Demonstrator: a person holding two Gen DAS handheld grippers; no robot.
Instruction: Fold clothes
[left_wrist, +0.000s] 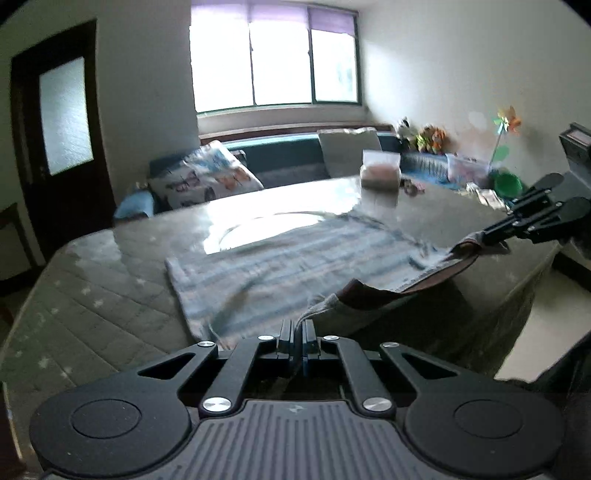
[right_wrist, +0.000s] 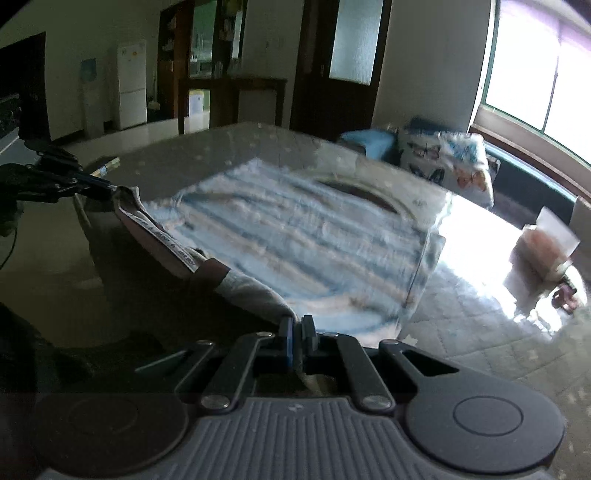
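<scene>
A light-blue and white striped garment (left_wrist: 295, 258) (right_wrist: 295, 236) lies spread on the table's grey quilted cover (left_wrist: 92, 288) (right_wrist: 461, 332). Its near edge, with a dark brown band (left_wrist: 436, 273) (right_wrist: 159, 236), is raised off the table and sags between the two grippers. My left gripper (left_wrist: 299, 325) is shut on one corner of that edge; in the right wrist view it (right_wrist: 107, 184) shows at the far left, pinching the cloth. My right gripper (right_wrist: 297, 321) is shut on the other corner and appears in the left wrist view (left_wrist: 491, 236) at the right.
A clear box (left_wrist: 380, 170) (right_wrist: 546, 240) stands on the far part of the table, with a green bowl (left_wrist: 508, 184) and small items beyond. A butterfly-print pillow (left_wrist: 207, 177) (right_wrist: 447, 162) lies on the sofa under the window. The floor drops away past the near table edge.
</scene>
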